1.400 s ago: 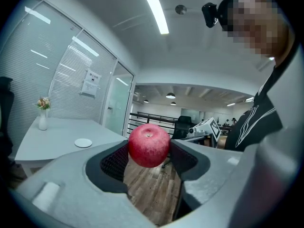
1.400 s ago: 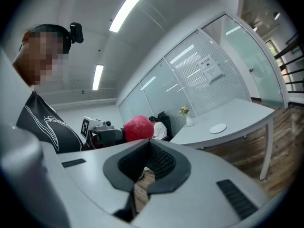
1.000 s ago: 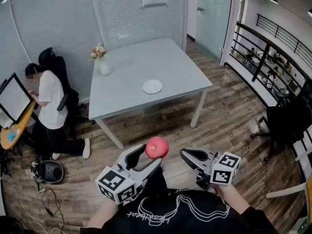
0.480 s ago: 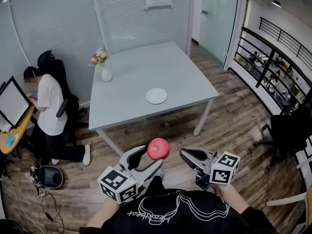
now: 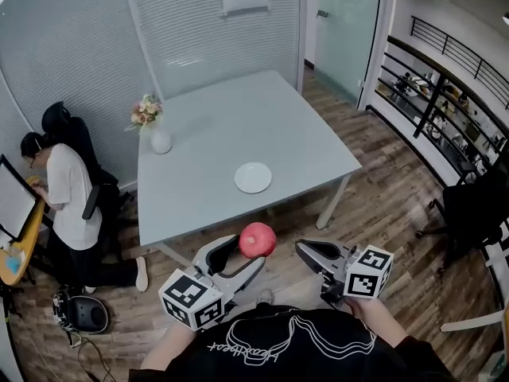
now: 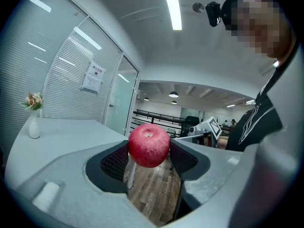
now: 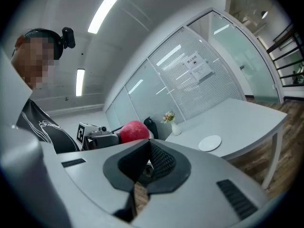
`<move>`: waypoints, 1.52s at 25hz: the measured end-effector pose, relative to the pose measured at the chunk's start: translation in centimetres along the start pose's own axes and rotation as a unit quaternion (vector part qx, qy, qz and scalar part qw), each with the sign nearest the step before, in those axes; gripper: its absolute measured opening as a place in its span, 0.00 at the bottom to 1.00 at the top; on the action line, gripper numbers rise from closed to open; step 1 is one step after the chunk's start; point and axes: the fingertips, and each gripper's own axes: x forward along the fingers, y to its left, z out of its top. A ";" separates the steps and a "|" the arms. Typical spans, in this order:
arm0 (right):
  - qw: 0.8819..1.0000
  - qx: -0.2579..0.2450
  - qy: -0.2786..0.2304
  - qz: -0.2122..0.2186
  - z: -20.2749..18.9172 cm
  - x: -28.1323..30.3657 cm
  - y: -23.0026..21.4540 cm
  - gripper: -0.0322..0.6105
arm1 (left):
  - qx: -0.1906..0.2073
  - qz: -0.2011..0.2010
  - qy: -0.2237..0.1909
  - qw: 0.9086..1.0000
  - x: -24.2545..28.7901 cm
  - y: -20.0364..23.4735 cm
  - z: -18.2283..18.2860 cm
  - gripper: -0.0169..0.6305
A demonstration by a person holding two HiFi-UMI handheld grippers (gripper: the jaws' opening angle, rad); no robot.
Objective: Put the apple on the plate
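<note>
A red apple [image 5: 257, 239] is clamped between the jaws of my left gripper [image 5: 246, 252], held in the air just short of the table's near edge. Seen from the left gripper view, the apple [image 6: 149, 145] fills the gap of the left gripper [image 6: 149, 151], with both pads pressing on it. The white plate [image 5: 253, 177] lies empty on the grey table [image 5: 238, 110], beyond the apple. My right gripper [image 5: 307, 251] hovers to the apple's right, shut and empty. The right gripper view shows the right gripper [image 7: 148, 145] with its jaws together, the apple [image 7: 134, 131] at left and the plate [image 7: 209, 142] at right.
A white vase with flowers [image 5: 159, 138] stands at the table's far left. A person [image 5: 67, 189] sits at a desk on the left, with a round device [image 5: 83, 313] on the wooden floor. A dark chair [image 5: 469, 205] and a railing [image 5: 445, 94] are at right.
Both grippers have moved forward toward the table, the apple still held in the left one. The table and plate now lie closer and lower in the head view.
</note>
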 end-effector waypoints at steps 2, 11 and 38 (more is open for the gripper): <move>1.000 0.002 -0.003 -0.005 0.9 1.4 -1.3 0.06 | 0.002 -0.006 0.002 1.000 1.1 2.0 0.7 0.46; 0.999 0.006 -0.001 -0.037 3.9 7.2 -6.9 0.06 | 0.003 -0.031 0.008 0.999 5.1 10.2 2.5 0.46; 0.994 0.055 0.005 -0.096 4.2 13.7 -18.6 0.06 | 0.020 -0.031 0.051 0.998 14.9 23.6 0.5 0.46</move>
